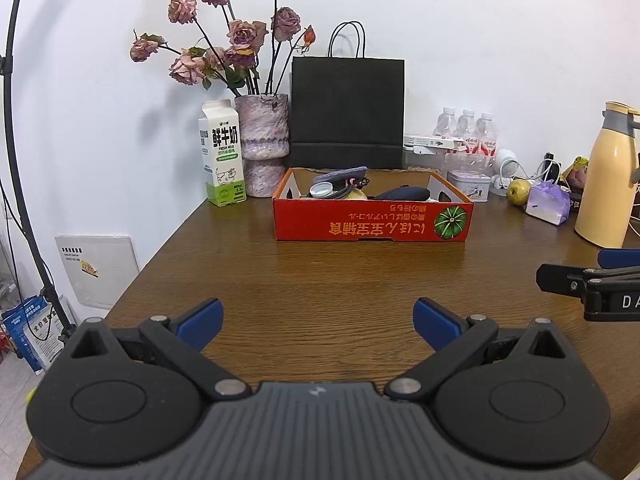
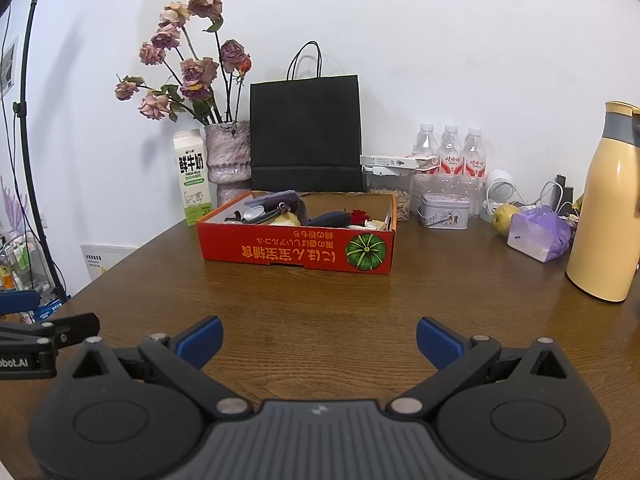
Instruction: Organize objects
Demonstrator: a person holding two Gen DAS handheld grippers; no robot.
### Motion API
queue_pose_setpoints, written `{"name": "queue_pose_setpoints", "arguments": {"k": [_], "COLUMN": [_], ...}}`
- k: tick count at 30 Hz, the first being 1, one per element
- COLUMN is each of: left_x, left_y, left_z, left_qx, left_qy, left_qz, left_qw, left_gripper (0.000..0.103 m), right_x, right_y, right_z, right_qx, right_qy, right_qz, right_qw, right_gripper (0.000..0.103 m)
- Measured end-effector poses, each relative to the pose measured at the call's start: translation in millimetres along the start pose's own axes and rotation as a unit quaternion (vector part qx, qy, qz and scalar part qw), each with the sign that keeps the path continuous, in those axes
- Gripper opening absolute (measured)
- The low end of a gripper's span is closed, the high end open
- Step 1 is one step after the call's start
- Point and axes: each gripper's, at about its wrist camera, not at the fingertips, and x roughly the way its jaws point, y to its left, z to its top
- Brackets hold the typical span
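A shallow red cardboard box (image 1: pixel 372 222) (image 2: pixel 296 250) with a green pumpkin print stands mid-table. Inside lie a grey cloth (image 2: pixel 280 200), a round lid (image 1: pixel 321 189), a dark pouch (image 1: pixel 402 193) and a small red flower (image 2: pixel 359 215). My left gripper (image 1: pixel 318 322) hovers open over bare wood well in front of the box, nothing between its blue pads. My right gripper (image 2: pixel 319 340) is open too, equally far back and holding nothing. Each gripper shows at the edge of the other's view.
Along the wall stand a milk carton (image 1: pixel 221 154), a vase of dried roses (image 1: pixel 264 144), a black paper bag (image 1: pixel 347 110), water bottles (image 2: pixel 450 160), a small tin (image 2: pixel 443 210), a pear (image 2: pixel 503 218), a purple packet (image 2: pixel 538 238) and a yellow flask (image 2: pixel 604 204). A light stand (image 1: pixel 24 184) rises left.
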Motion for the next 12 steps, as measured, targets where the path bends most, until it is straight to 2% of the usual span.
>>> {"name": "queue_pose_setpoints", "arguments": {"k": [12], "left_x": [-2.1], "left_y": [-4.0], "left_z": [2.1], "left_qx": [-0.003], "left_qy": [-0.003], "left_qz": [-0.009], "left_qw": [1.0000], "left_gripper": [0.103], "right_x": [0.0], "right_y": [-1.1], "right_z": [-0.2], "right_qx": [-0.001], "right_qy": [0.001], "right_qz": [0.000], "right_qw": [1.000], "right_gripper": [0.103]}}
